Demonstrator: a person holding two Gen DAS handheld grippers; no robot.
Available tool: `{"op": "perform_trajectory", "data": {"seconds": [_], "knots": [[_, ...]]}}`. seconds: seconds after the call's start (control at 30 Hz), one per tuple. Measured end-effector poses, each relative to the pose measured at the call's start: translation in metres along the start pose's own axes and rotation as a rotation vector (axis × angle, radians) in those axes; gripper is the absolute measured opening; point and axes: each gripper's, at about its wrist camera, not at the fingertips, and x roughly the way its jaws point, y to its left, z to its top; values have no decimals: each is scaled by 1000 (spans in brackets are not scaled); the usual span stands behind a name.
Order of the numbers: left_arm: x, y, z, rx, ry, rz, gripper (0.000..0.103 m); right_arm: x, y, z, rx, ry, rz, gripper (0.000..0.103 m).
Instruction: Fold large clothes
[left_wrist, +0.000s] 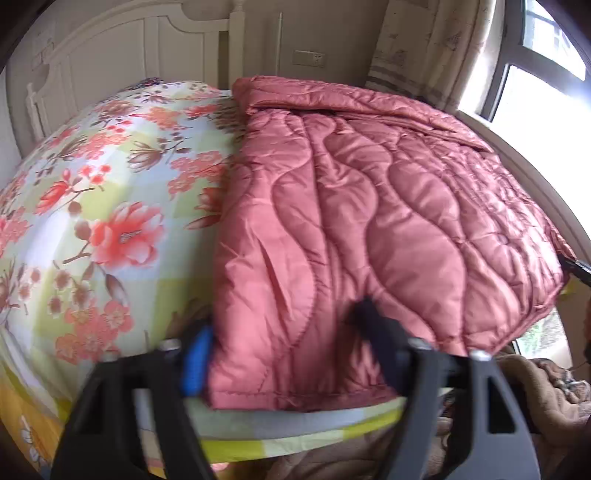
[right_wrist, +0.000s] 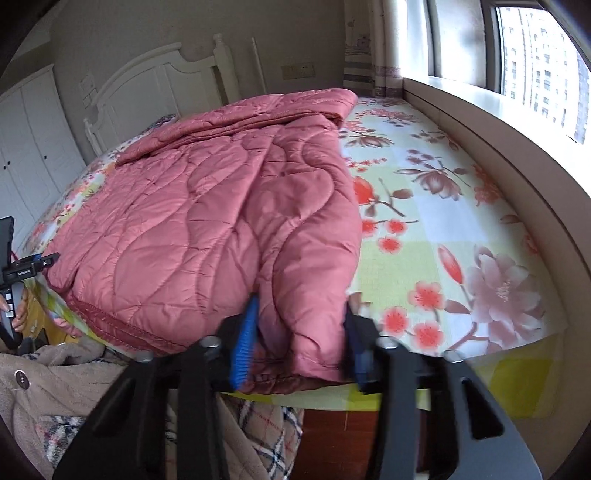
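- Left gripper (left_wrist: 284, 332) has its fingers (left_wrist: 195, 360) set on either side of the near left corner of the pink quilted coat (left_wrist: 369, 206); the blue pad sits against the coat's left edge and the dark finger presses into the padding from above, so the jaws are clamped on the corner.
- Right gripper (right_wrist: 301, 332) has its fingers (right_wrist: 243, 343) closed on the coat's (right_wrist: 207, 221) near right corner, a bunched fold of padding squeezed between the blue pad and the dark finger.
- Coat lies spread flat on the bed (left_wrist: 92, 221), its hem at the bed's near edge and its far end folded over towards the headboard (right_wrist: 155, 77).
- Floral sheet (right_wrist: 443, 229) shows bare on both sides of the coat.
- Window (right_wrist: 535, 66) runs along the bed's right side.
- Right wrist view shows a hand (right_wrist: 14, 310) at the left edge, holding the left gripper's handle just beside the coat's left corner.
- Brown fleece clothing (right_wrist: 55, 387) and a plaid cloth (right_wrist: 269, 435) lie below the bed's near edge.
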Motion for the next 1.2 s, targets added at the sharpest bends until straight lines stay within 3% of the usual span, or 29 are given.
{"op": "perform_trajectory", "data": {"seconds": [0.1, 0.2, 0.37, 0.57, 0.67, 0.83, 0.9, 0.97, 1.03, 1.2], "knots": [[-1, 2, 1, -23, 0, -64, 30, 2, 1, -1, 14, -15, 19, 20], [-3, 3, 1, -45, -18, -80, 19, 2, -1, -2, 36, -25, 35, 17], [-8, -11, 3, -1, -59, 15, 11, 1, 1, -2, 55, -45, 38, 16], [-36, -3, 2, -26, -125, -31, 10, -14, 3, 5, 80, -75, 82, 15], [-29, -6, 0, 8, -103, 30, 10, -12, 5, 8, 68, -74, 72, 15], [-14, -18, -7, 45, -58, 124, 20, 6, 2, 3, 76, -32, 30, 16], [-15, -17, -8, 48, -57, 156, 46, 8, -2, 4, 85, -23, 28, 21], [-16, -11, -7, 31, -64, 171, 65, 9, -5, 5, 92, -22, 7, 32], [-14, -8, -8, 20, -60, 152, 66, 8, -6, 5, 103, -28, 10, 46], [-11, -7, -10, 19, -55, 144, 66, 9, -2, 6, 75, -21, -9, 47]]}}
